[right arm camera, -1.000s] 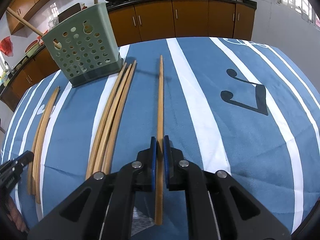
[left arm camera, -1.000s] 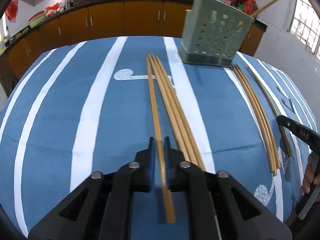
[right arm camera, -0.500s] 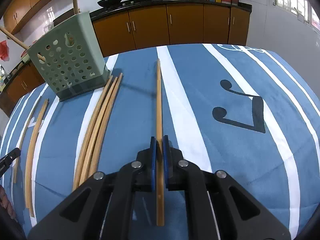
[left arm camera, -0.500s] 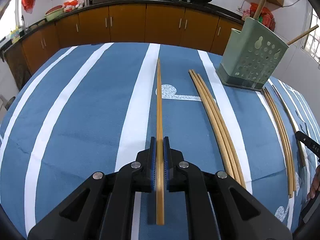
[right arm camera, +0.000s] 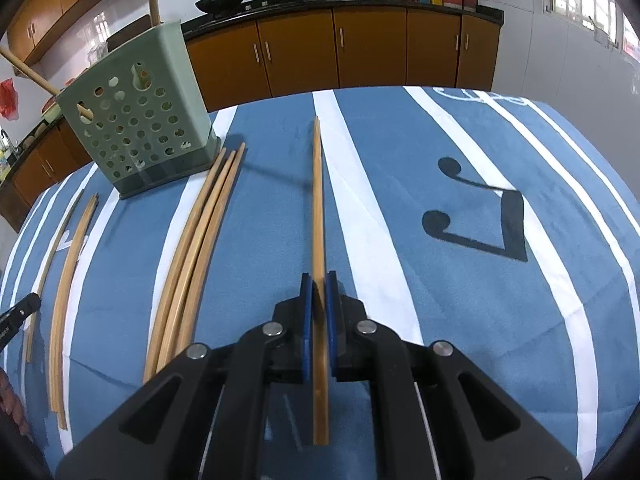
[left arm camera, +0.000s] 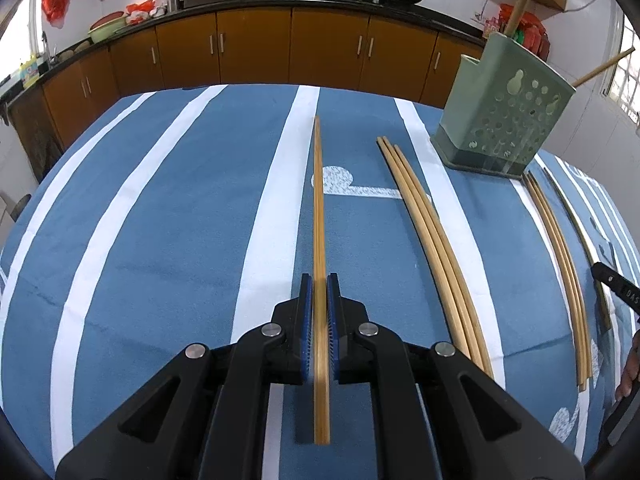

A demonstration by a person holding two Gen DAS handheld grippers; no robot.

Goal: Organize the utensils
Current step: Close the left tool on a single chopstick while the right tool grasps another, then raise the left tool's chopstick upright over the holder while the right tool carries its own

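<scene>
My left gripper [left arm camera: 319, 280] is shut on a long wooden chopstick [left arm camera: 319, 208] that points away over the blue striped tablecloth. My right gripper [right arm camera: 319, 278] is likewise shut on another chopstick [right arm camera: 318, 200], held above the cloth with its shadow beneath. A green perforated utensil holder [left arm camera: 500, 120] stands at the far right in the left wrist view, and the holder [right arm camera: 140, 120] is at the far left in the right wrist view; two chopsticks stick out of it. Loose chopsticks [left arm camera: 432, 240] lie in bundles on the cloth, with one bundle [right arm camera: 192, 256] left of my right gripper.
A further bundle of chopsticks [left arm camera: 560, 264] lies right of the holder in the left wrist view, near the tip of the other gripper [left arm camera: 616, 286]. Brown cabinets [left arm camera: 320, 48] with woks on the counter line the back wall. The table edge curves round at the far side.
My left gripper has carried its chopstick leftward, away from the bundle it lay beside; the holder now sits further right in its view. The right gripper has lifted its chopstick slightly.
</scene>
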